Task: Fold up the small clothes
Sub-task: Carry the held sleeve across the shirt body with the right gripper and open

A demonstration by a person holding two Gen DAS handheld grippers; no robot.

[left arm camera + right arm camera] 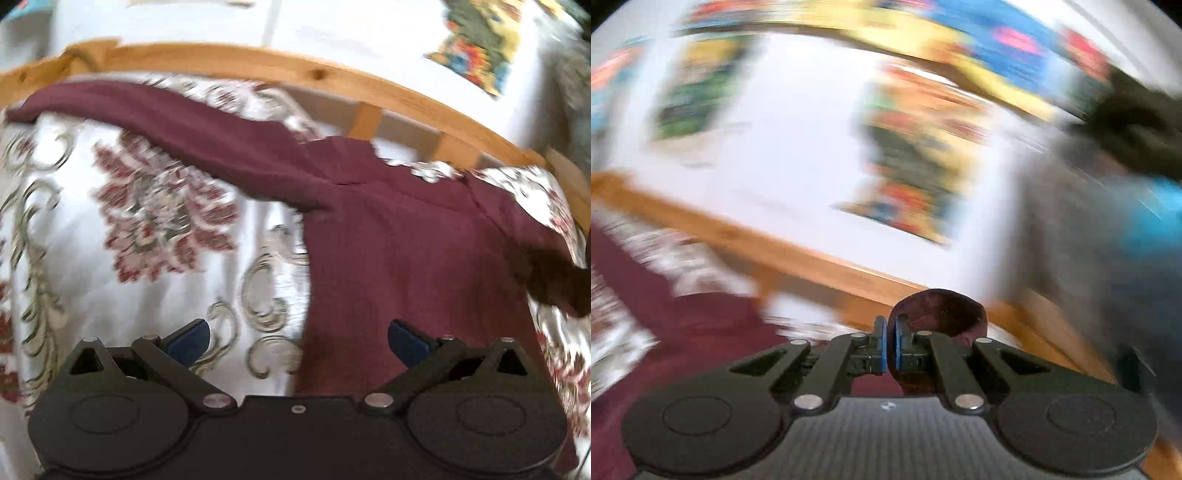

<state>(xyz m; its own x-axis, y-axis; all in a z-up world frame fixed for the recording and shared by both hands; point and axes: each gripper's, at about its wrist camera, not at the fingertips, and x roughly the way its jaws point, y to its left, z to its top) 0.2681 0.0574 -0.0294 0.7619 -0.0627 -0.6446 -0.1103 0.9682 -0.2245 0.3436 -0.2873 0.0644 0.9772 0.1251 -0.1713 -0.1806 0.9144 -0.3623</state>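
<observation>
Item: maroon shirt (pixel 399 258), long-sleeved, lying on a bed with a white floral bedspread (pixel 155 206). The body of the shirt lies ahead of the left hand-held gripper (pixel 297 338) and toward its right finger; one sleeve stretches away to the far left, along the wooden bed frame (pixel 258 68). Left hand-held gripper: fingers spread wide, blue pads (pixel 406 341) apart, nothing between them, held over the shirt's near edge and the bedspread. Right hand-held gripper (pixel 890 345): fingers pressed together, pinching a fold of the maroon shirt (pixel 938 306), which bunches just beyond and to the right of its tips; more of the shirt spreads below to its left. Background heavily blurred: white wall with colourful pictures (pixel 916 147) beyond the frame.
</observation>
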